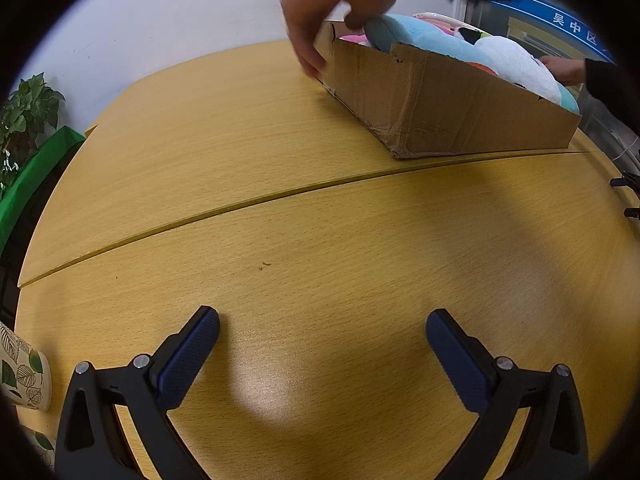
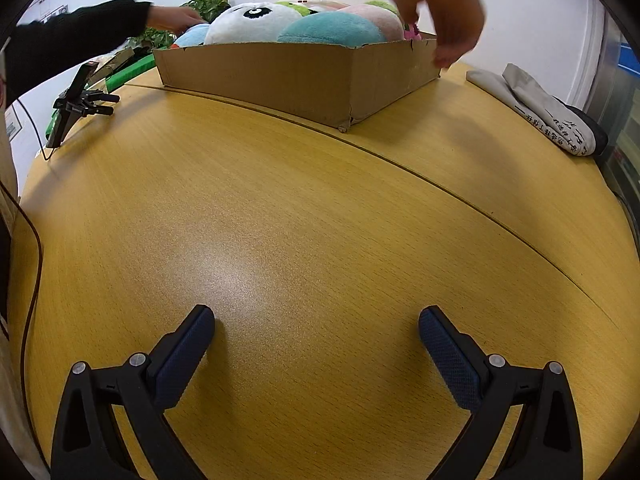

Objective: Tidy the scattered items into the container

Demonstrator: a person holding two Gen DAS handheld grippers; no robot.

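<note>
A shallow cardboard box (image 1: 432, 108) (image 2: 288, 76) stands at the far side of the wooden table, heaped with soft plush toys (image 1: 460, 46) (image 2: 292, 24) in blue, white, pink and green. A person's hand (image 1: 320, 24) (image 2: 444, 12) rests on one end of the box; a second hand in a black sleeve (image 1: 568, 70) (image 2: 168, 18) is at the other end. My left gripper (image 1: 322, 326) hovers low over bare tabletop, open, nothing between its fingers. My right gripper (image 2: 316, 322) is likewise open and empty, well short of the box.
A leaf-patterned paper cup (image 1: 24, 376) sits at the left gripper's left. A black clamp stand with cable (image 2: 78, 100) is at the table's left edge. A folded grey cloth (image 2: 536, 108) lies at the right. A potted plant (image 1: 24, 112) stands beyond the table.
</note>
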